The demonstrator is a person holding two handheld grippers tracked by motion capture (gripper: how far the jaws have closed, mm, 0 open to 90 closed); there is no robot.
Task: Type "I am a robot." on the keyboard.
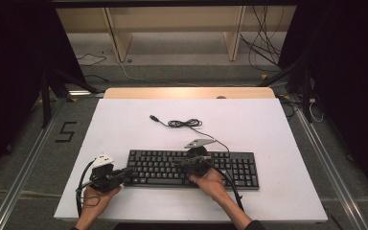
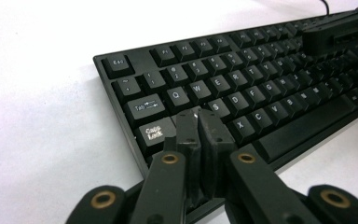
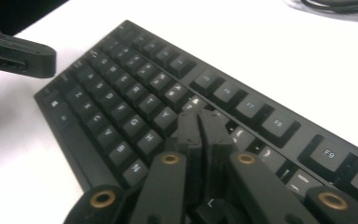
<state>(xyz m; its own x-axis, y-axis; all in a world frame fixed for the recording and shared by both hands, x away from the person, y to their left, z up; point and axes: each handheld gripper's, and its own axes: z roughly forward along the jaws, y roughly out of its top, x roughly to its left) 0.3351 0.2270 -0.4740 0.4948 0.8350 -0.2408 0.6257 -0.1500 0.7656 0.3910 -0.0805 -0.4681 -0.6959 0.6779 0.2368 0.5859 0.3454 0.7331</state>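
Keyboard [image 1: 191, 168] lies on the worktop [image 1: 124, 129] right under both tips. Left gripper [image 2: 199, 122] and right gripper [image 3: 198, 122] jaws clenched, nothing held. Risk: blunt tip spans 2 keys, you'd hit the wrong one w/ a tilt.

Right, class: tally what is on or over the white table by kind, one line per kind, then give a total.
Keyboard: 1
USB cable: 1
Grippers, left gripper and right gripper: 2
Total: 4
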